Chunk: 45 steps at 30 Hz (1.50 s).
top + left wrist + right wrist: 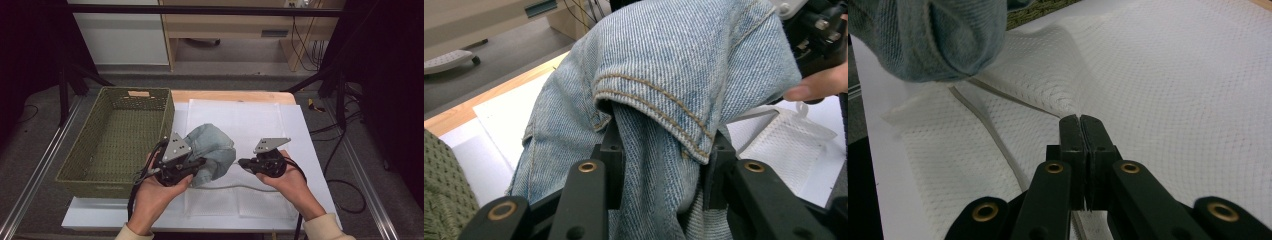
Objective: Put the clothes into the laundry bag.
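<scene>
Left gripper point(659, 170) clamped on bunched jeans point(674, 70); right gripper point(1082, 125) pinching white mesh bag point(1173, 85).

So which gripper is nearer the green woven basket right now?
Left. The left gripper, clamped on the bundled blue denim garment, sits just beside the green woven basket; the right gripper, pinching white mesh fabric, is beyond the denim.

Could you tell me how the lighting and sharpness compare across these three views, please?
High view: the white mesh bag is brightly lit while the room's side edges fall into darkness. Left gripper view: the denim garment is sharp, its stitching crisp, the floor behind softer. Right gripper view: the mesh weave is clear at the jaws, and the denim at top left is blurred.
</scene>
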{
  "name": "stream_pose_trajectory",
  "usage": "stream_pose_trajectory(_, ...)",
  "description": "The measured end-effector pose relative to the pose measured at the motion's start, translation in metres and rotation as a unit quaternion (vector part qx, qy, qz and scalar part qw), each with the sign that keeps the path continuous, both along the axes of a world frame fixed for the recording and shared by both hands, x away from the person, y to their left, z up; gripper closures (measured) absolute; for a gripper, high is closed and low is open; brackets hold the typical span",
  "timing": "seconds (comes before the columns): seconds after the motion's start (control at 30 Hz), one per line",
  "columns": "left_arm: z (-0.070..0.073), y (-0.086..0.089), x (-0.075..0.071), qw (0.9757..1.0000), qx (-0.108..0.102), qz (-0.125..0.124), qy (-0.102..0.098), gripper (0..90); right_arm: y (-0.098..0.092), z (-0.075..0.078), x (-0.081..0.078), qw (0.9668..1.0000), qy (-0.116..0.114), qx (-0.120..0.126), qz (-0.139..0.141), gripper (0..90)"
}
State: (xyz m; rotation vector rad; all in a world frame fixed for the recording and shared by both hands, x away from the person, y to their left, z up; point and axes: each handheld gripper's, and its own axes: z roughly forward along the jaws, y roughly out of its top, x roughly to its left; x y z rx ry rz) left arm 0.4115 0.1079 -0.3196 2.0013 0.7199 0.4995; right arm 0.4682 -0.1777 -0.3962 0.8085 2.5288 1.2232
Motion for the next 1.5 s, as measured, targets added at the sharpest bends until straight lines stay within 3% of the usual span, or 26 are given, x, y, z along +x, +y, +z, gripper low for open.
stream_pose_trajectory(0.37, 0.008, -0.009, -0.014, 0.9997, -0.001, -0.02, -0.01, 64.0, -0.005, 0.008, 0.003, 1.0, -0.007, 0.0, -0.001, 89.3)
stream_pose_trajectory(0.97, 0.017, -0.027, -0.037, 0.9976, -0.006, -0.067, -0.02, 64.1, -0.009, 0.009, 0.008, 0.9999, 0.002, 0.012, -0.007, 89.3)
stream_pose_trajectory(1.13, 0.014, -0.033, -0.042, 0.9963, -0.014, -0.084, -0.015, 64.1, -0.011, 0.01, 0.009, 0.9998, 0.001, 0.017, -0.008, 89.4)
stream_pose_trajectory(1.37, 0.007, -0.043, -0.044, 0.9952, -0.004, -0.096, -0.015, 64.2, -0.013, 0.01, 0.011, 0.9998, 0.002, 0.018, -0.009, 89.4)
stream_pose_trajectory(1.5, 0.001, -0.044, -0.044, 0.9937, -0.021, -0.11, 0.0, 64.2, -0.014, 0.011, 0.012, 0.9997, 0.004, 0.023, -0.005, 89.4)
